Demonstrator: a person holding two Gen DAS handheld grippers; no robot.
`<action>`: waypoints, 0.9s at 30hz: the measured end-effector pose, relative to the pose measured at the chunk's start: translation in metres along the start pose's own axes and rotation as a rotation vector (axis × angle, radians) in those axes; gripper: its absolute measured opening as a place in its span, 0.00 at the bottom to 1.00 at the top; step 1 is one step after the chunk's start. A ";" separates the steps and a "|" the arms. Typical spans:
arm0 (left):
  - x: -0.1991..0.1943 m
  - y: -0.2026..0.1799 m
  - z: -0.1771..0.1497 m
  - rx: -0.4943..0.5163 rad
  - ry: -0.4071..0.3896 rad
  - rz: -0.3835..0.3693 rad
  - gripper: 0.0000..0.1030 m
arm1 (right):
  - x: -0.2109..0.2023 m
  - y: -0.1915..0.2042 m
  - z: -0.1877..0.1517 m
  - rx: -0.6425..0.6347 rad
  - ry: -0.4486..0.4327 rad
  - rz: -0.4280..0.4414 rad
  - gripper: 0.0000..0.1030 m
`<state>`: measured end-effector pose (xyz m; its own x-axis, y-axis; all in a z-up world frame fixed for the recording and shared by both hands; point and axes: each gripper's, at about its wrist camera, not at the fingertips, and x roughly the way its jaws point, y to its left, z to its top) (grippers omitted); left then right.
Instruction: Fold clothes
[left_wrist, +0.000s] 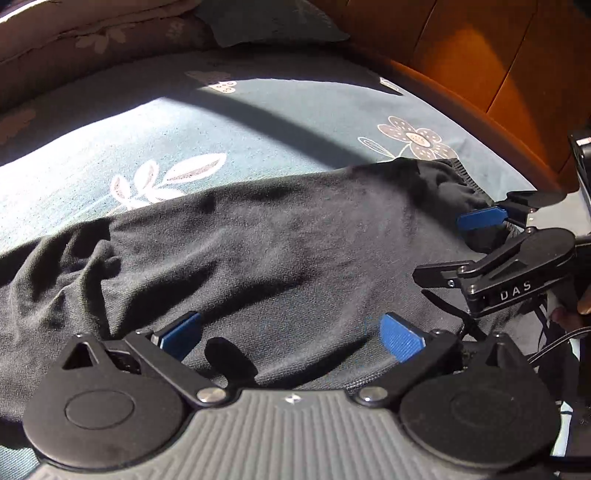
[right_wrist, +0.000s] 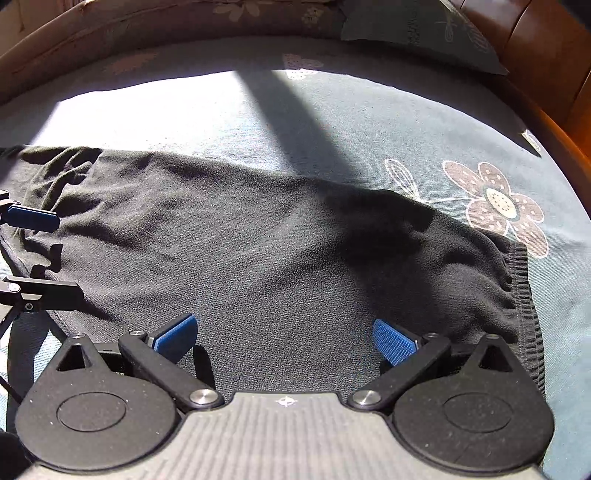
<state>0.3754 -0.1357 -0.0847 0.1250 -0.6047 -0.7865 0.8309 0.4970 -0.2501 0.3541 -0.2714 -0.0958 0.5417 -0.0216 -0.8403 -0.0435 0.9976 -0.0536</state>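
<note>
Black garment (right_wrist: 240, 236) lies spread flat on the bed (right_wrist: 388, 122), long axis running approx 9 to 3 o'clock in the right wrist view, elastic ribbed waistband (right_wrist: 521, 295) bunched at the 3 o'clock end beside a printed flower (right_wrist: 498, 203). Looks like trousers or leggings, laid out flat prob. so a fold can go across cleanly; some wrinkles at the 9 o'clock end. Sun patch and a diagonal shadow cross the sheet behind it.

Right claw (right_wrist: 284, 339): wide open, blue pads (right_wrist: 393, 343) well apart, nothing between them. Sits low over the near edge of the cloth near the waistband end, pointing twd 12 o'clock across the fabric. Whether pads touch cloth: can't tell.

Left claw (left_wrist: 291, 338): also wide open, empty, low over the near edge further along twd the leg end, pointing approx 12 o'clock. In its view the right claw (left_wrist: 484, 236) shows at 3 o'clock, jaws apart over the waistband corner; a bit of a hand (left_wrist: 583, 306) behind it.

Judgement: both claws staged side by side along the near hem, spaced apart so each can pinch its own part of the edge and carry it over twd 12 o'clock. No fold begun yet. Risk: thin knit may slip or grab only one layer.

Wooden bed frame (left_wrist: 480, 74) at 1–2 o'clock, pillow (left_wrist: 269, 22) at 12.
</note>
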 end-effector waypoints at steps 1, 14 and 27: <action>0.002 -0.003 -0.005 -0.011 0.012 -0.017 0.99 | -0.002 -0.004 0.000 -0.001 -0.013 -0.023 1.00; -0.019 -0.015 -0.009 0.140 0.073 0.029 0.99 | -0.021 -0.062 -0.022 0.095 0.040 0.056 1.00; 0.006 0.006 -0.007 0.009 0.055 0.154 0.99 | 0.047 -0.060 0.061 0.123 -0.054 0.325 1.00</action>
<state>0.3773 -0.1320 -0.0944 0.2220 -0.4866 -0.8450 0.8087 0.5760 -0.1192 0.4336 -0.3279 -0.0994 0.5601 0.2986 -0.7727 -0.1213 0.9523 0.2801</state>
